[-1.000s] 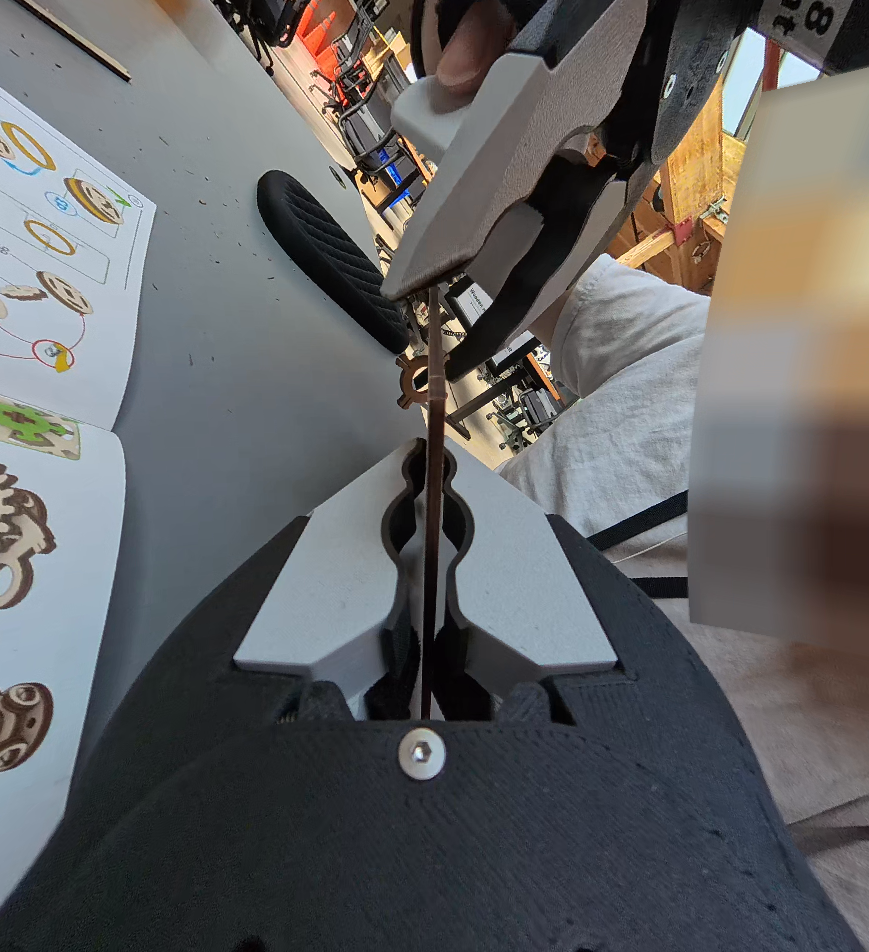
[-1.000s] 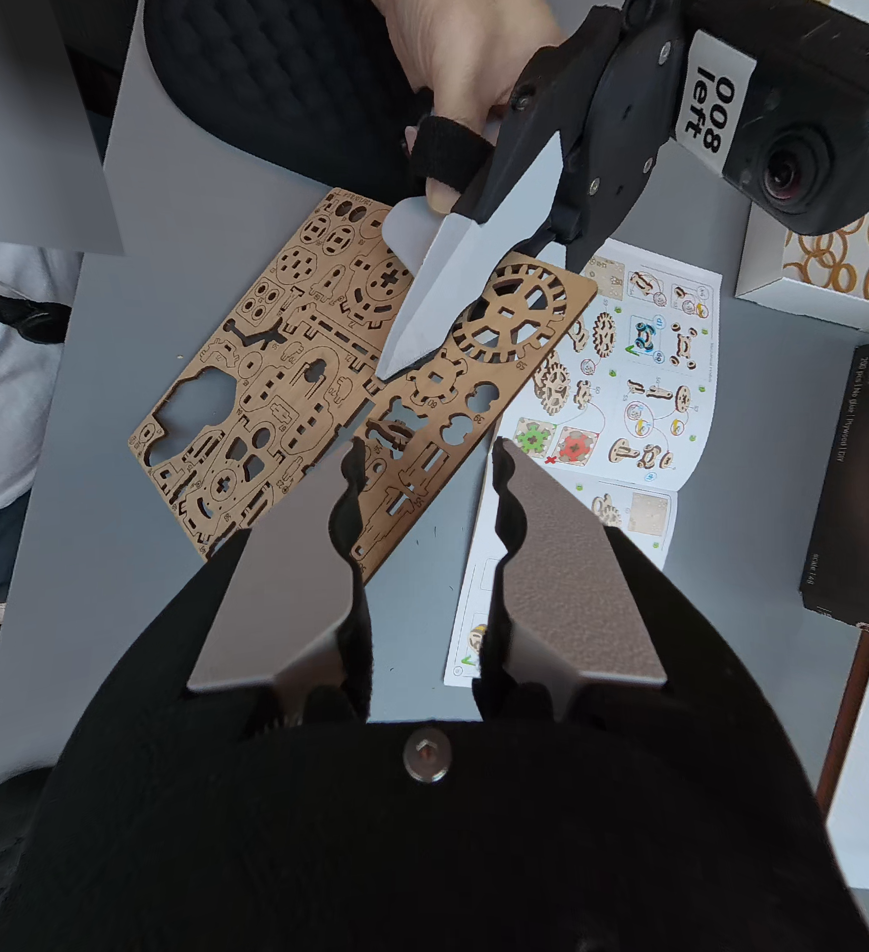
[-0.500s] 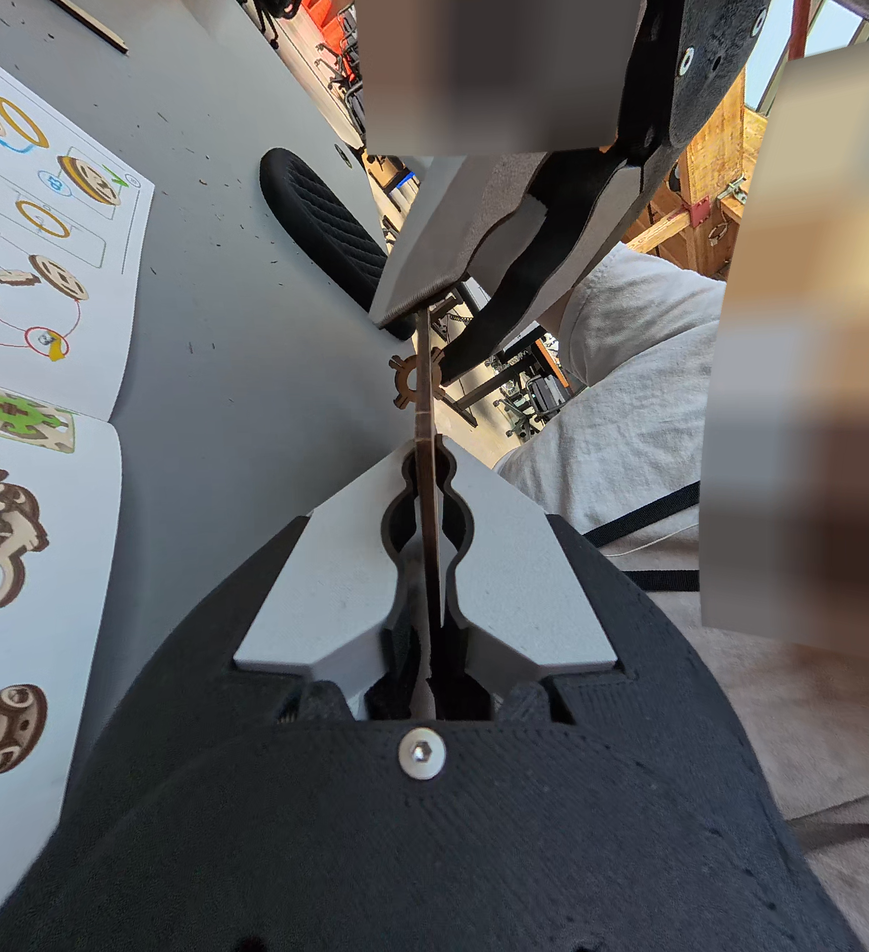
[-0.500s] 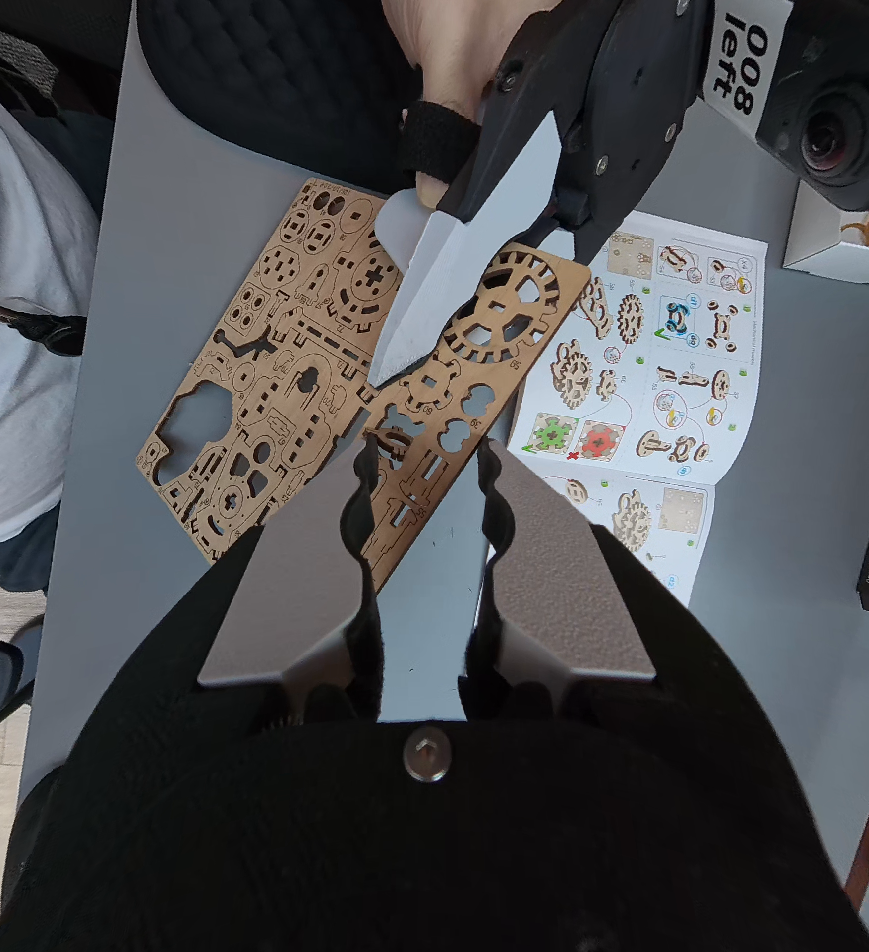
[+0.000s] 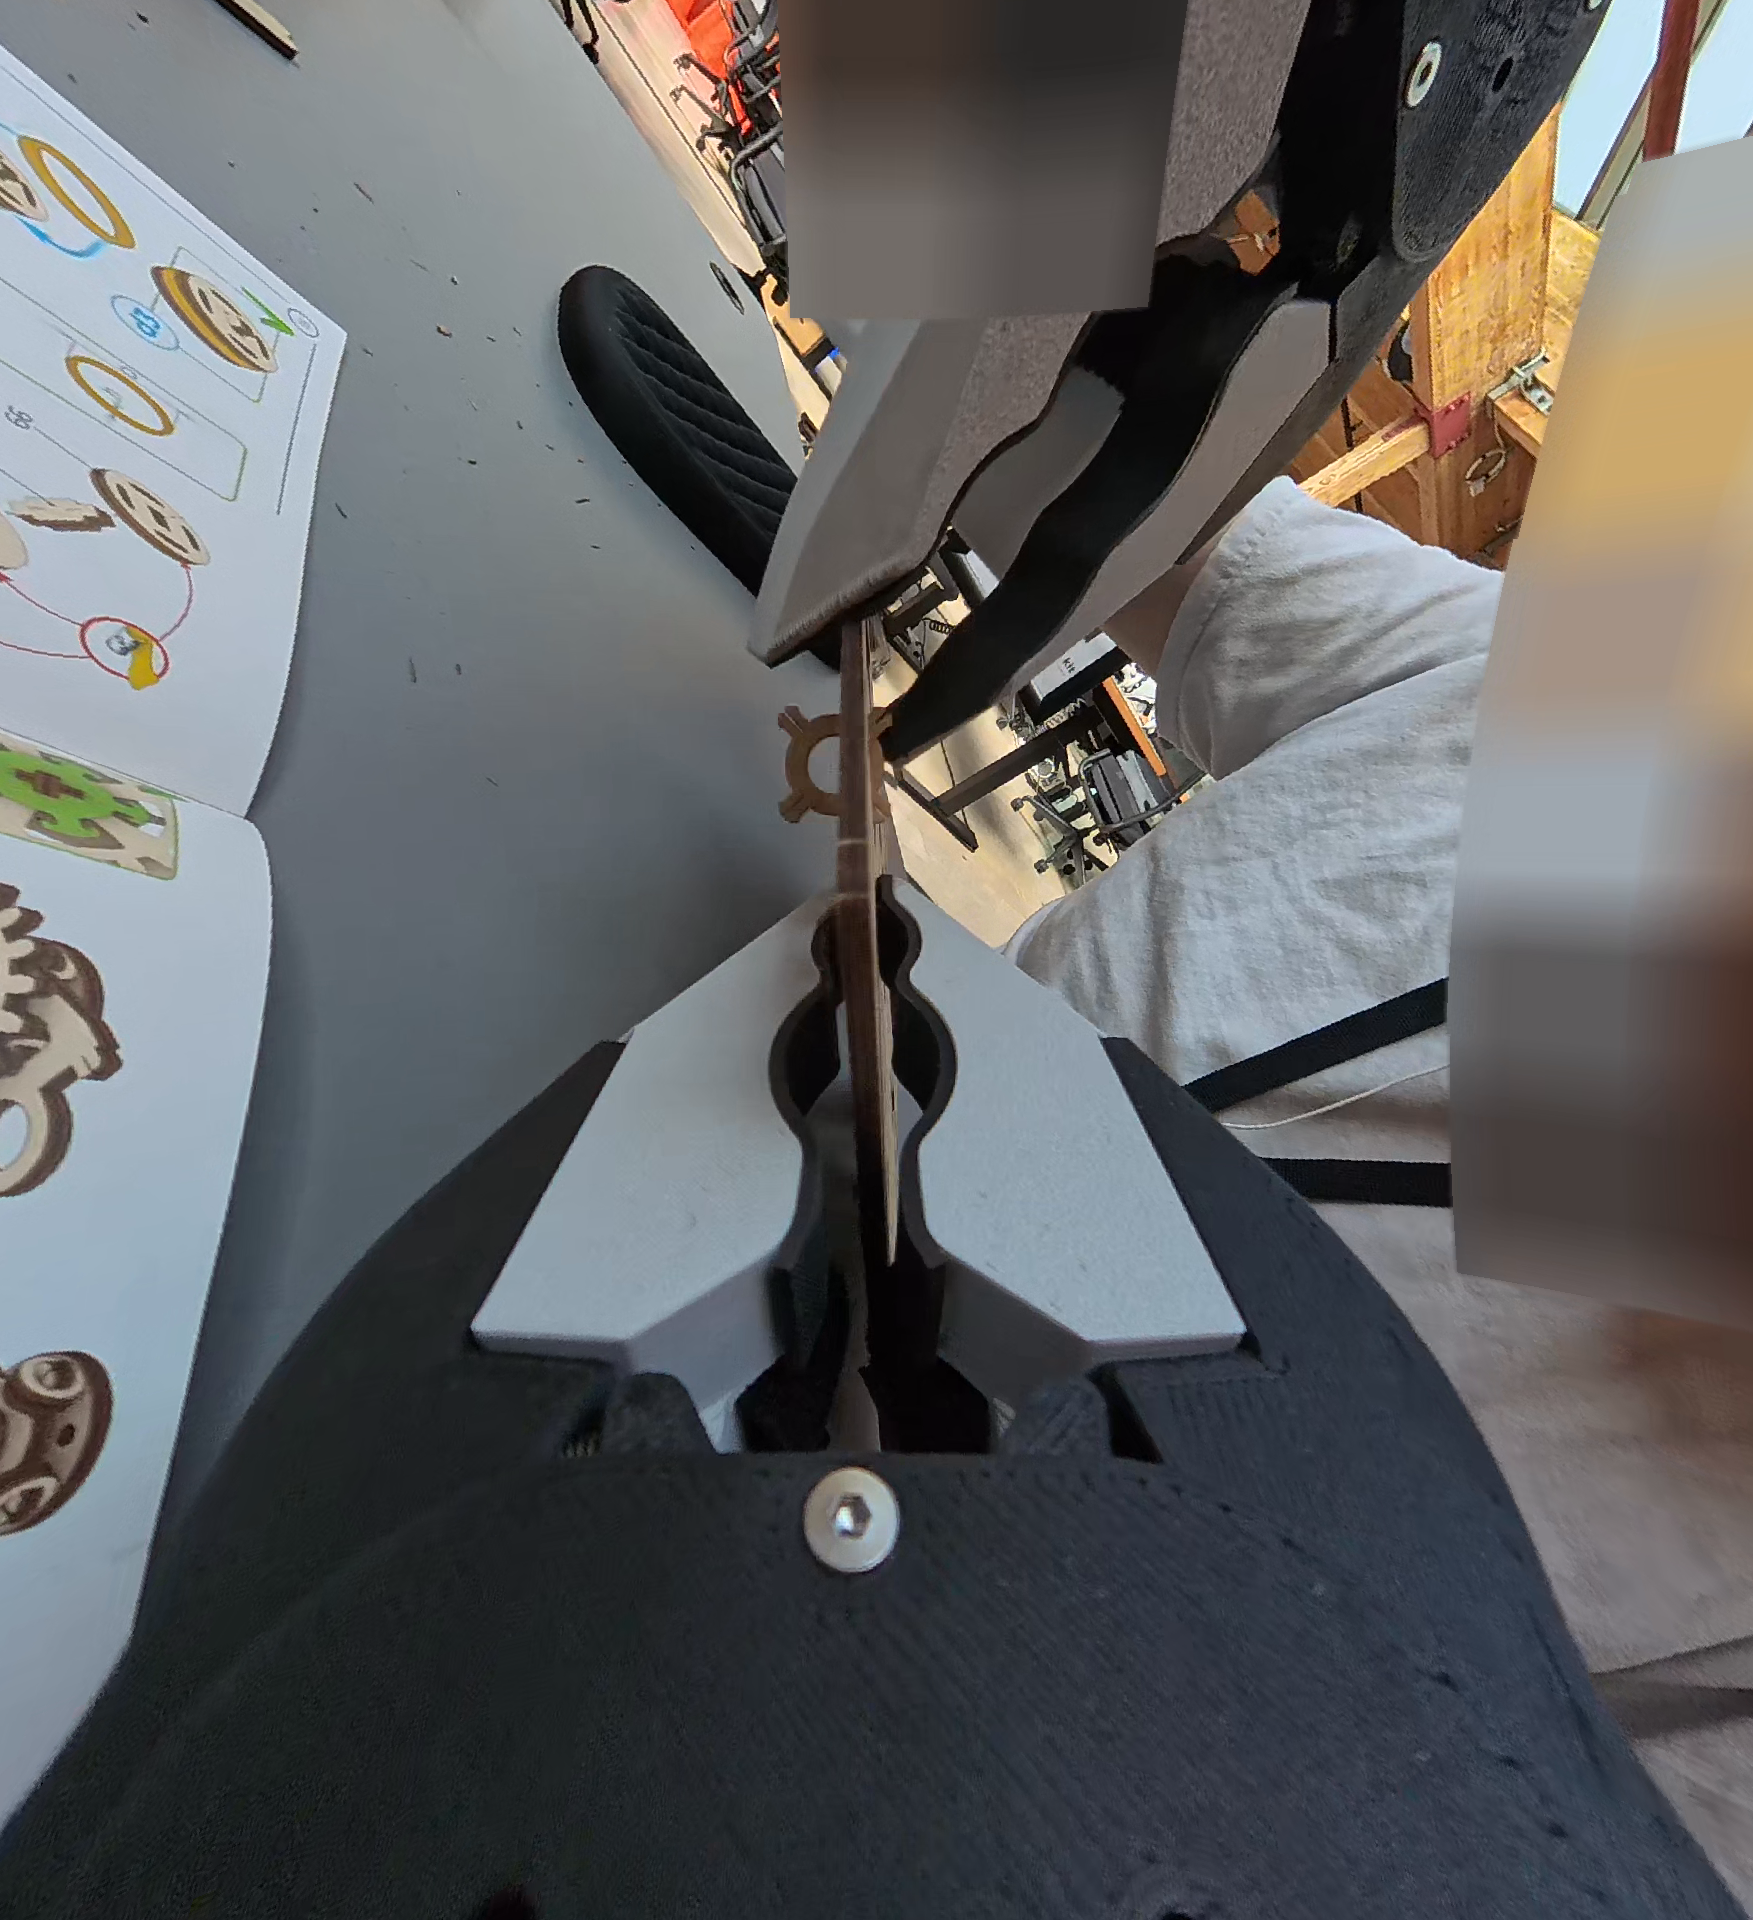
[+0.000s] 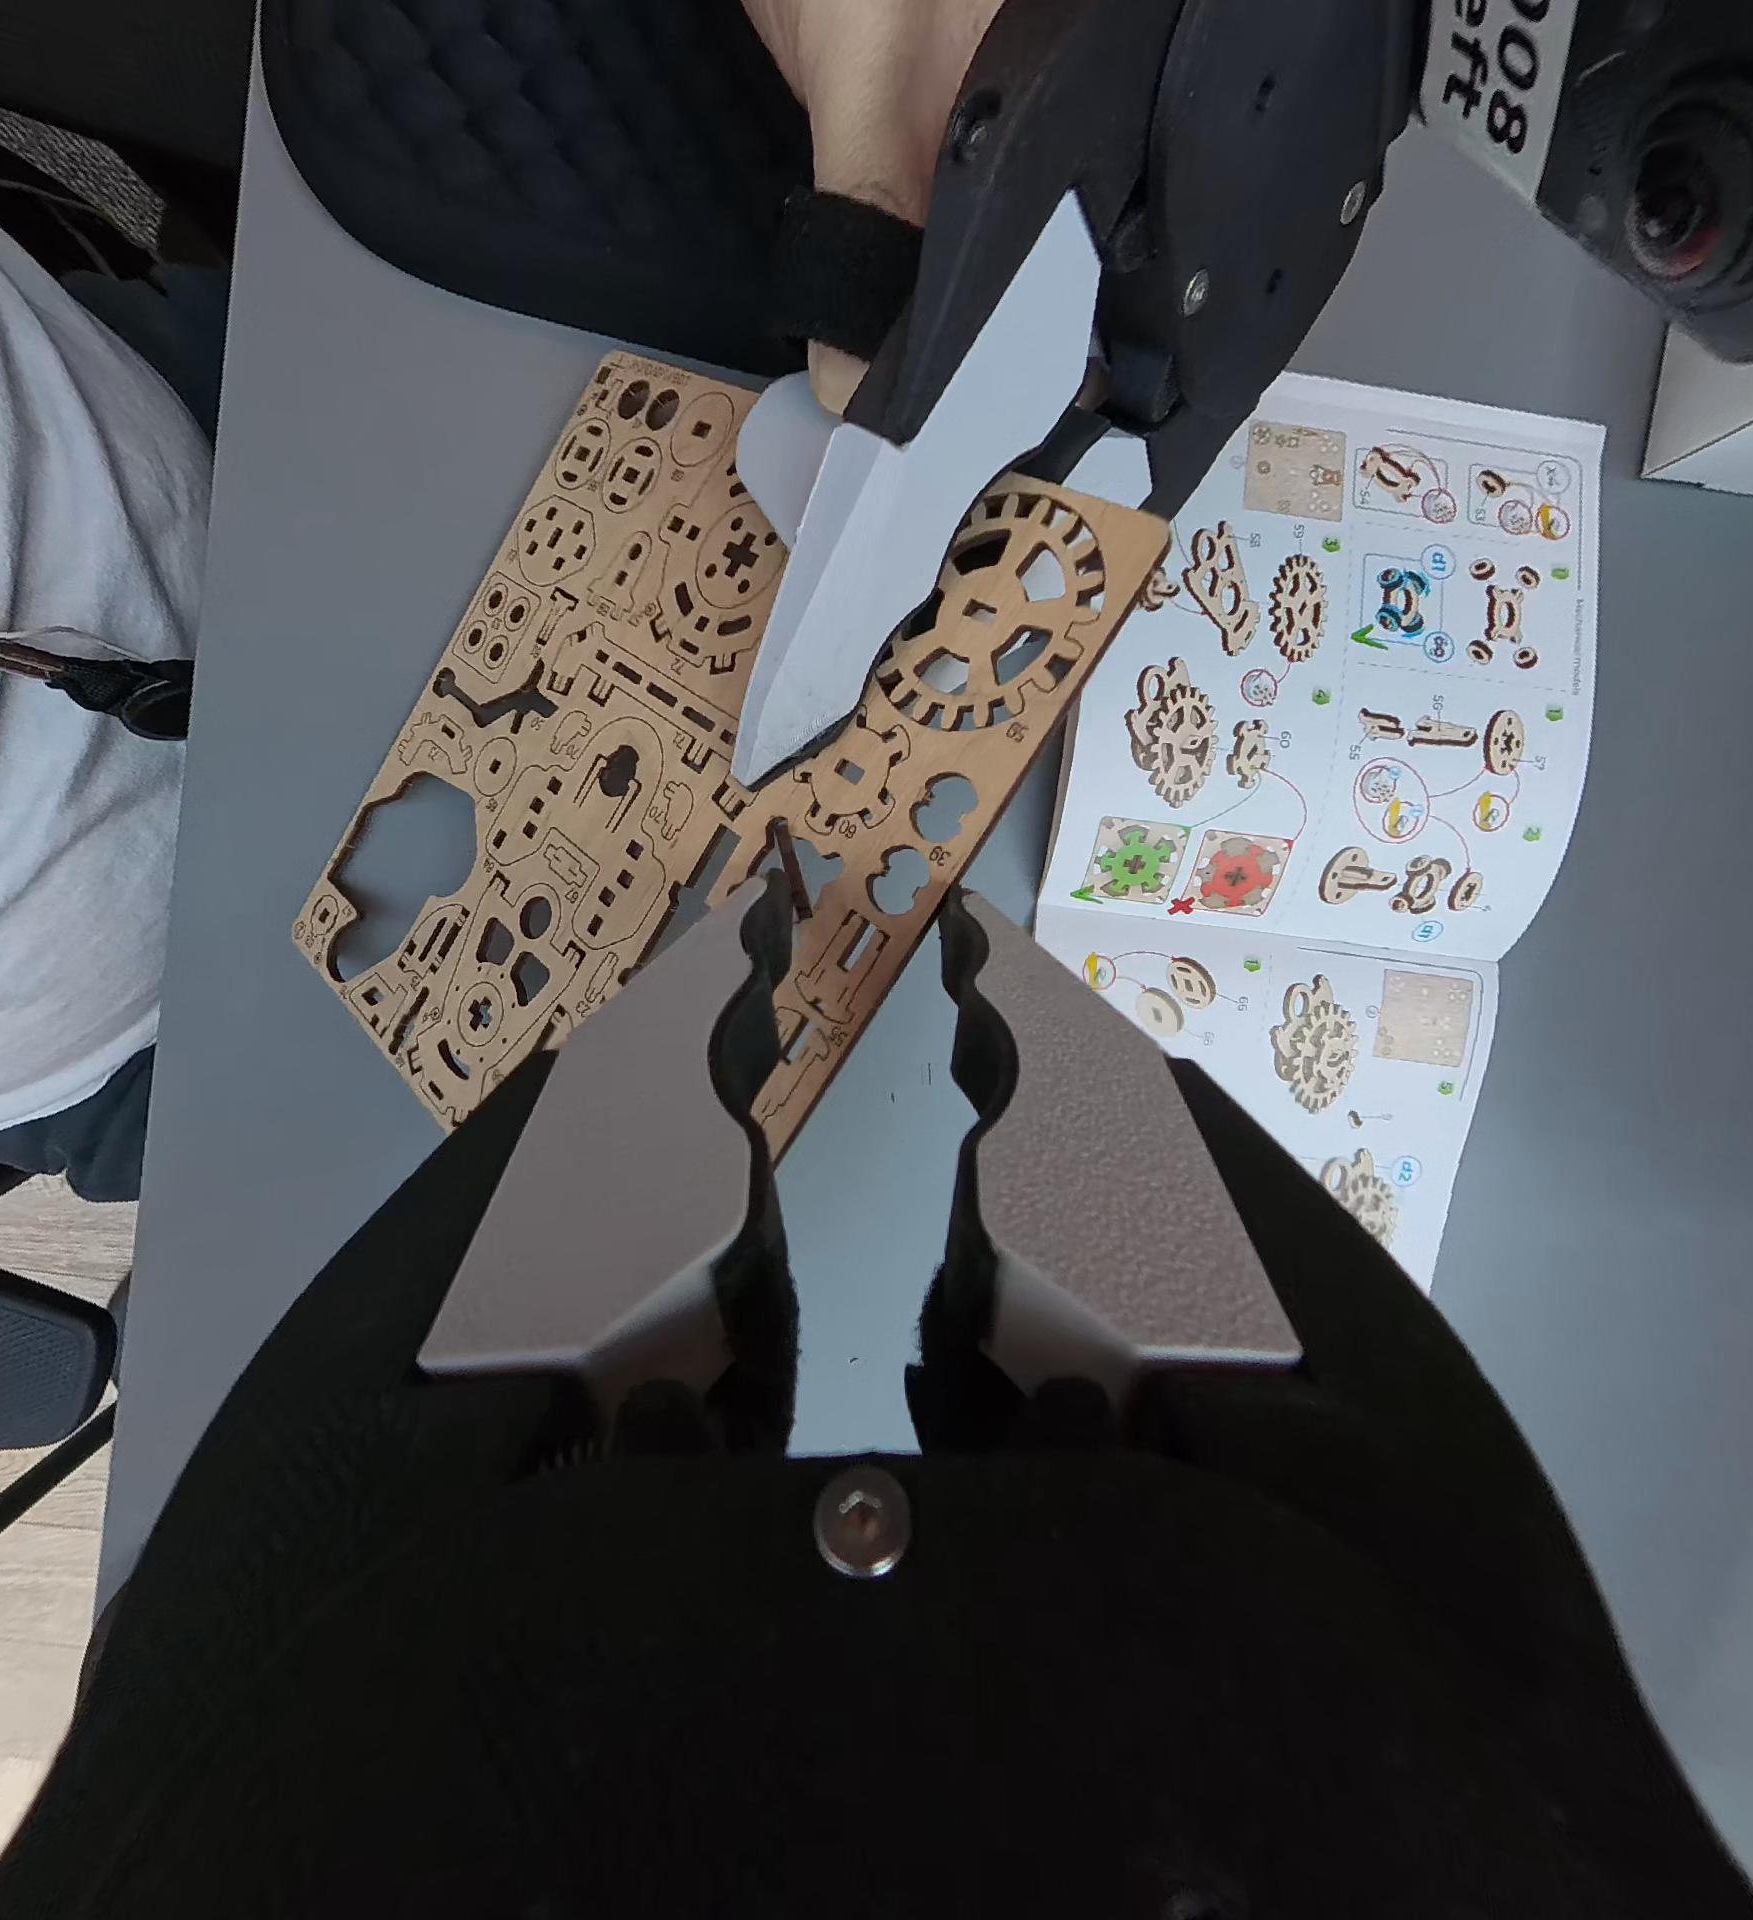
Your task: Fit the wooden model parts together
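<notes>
A thin wooden sheet of laser-cut model parts (image 6: 581, 790) is held off the grey table (image 6: 332, 436), slanting. My left gripper (image 5: 856, 914) is shut on it; in the left wrist view the sheet (image 5: 856, 810) shows edge-on between the jaws. In the right wrist view the left gripper (image 6: 768, 743) clamps the sheet near the big gear cut-out. A small notched wooden ring (image 5: 804, 764) sticks out of the sheet's left face; it also shows edge-on in the right wrist view (image 6: 789, 873). My right gripper (image 6: 859, 904) is open over the sheet, its left fingertip beside that part. It hangs above the sheet's far edge in the left wrist view (image 5: 846, 691).
An open instruction booklet (image 6: 1371, 727) lies on the table right of the sheet and shows in the left wrist view (image 5: 72, 520). A black padded armrest (image 5: 674, 436) is at the table's edge. A person in a white shirt (image 5: 1267, 831) sits close. A white box (image 6: 1734, 436) stands far right. The tips of both grippers are at nearly the same place.
My right gripper has come closer to the sheet and its jaws have narrowed, still open. The small ring stands further out of the sheet. The left gripper keeps its hold.
</notes>
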A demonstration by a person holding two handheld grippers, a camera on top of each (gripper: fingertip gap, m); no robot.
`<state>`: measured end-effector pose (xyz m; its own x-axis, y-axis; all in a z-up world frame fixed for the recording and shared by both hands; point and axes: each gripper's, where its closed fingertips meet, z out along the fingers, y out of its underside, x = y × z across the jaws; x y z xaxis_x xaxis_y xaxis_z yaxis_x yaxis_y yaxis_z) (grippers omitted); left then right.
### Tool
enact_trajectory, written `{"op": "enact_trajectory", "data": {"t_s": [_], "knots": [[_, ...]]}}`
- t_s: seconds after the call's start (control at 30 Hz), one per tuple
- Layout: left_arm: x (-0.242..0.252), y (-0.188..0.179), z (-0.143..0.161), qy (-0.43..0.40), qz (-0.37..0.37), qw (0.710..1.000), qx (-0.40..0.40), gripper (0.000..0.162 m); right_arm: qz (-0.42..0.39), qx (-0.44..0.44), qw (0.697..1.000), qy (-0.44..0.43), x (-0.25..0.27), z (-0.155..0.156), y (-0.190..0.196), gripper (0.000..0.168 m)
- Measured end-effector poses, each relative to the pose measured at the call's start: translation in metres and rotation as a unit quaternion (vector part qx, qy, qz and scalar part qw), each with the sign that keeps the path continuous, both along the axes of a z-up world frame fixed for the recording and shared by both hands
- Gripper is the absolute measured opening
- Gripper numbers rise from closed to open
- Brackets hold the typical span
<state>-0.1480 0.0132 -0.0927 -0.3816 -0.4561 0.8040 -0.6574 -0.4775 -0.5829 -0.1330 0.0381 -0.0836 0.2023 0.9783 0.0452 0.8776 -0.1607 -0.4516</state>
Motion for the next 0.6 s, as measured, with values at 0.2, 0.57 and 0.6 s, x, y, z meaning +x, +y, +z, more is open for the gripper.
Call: {"op": "enact_trajectory", "data": {"t_s": [0.2, 0.57, 0.6], "knots": [[0.000, 0.002, 0.004, -0.009, 0.004, 1.000, -0.010, 0.001, 0.011, 0.015, 0.999, 0.028, -0.002, 0.006, 0.002, 0.033], [0.001, 0.006, 0.003, -0.006, 0.015, 1.000, -0.011, 0.000, -0.053, 0.045, 0.988, 0.139, 0.014, 0.036, 0.008, 0.031], [0.001, 0.006, 0.004, -0.007, 0.015, 1.000, -0.012, 0.000, -0.035, 0.071, 0.987, 0.139, 0.010, 0.038, 0.004, 0.026]]}}
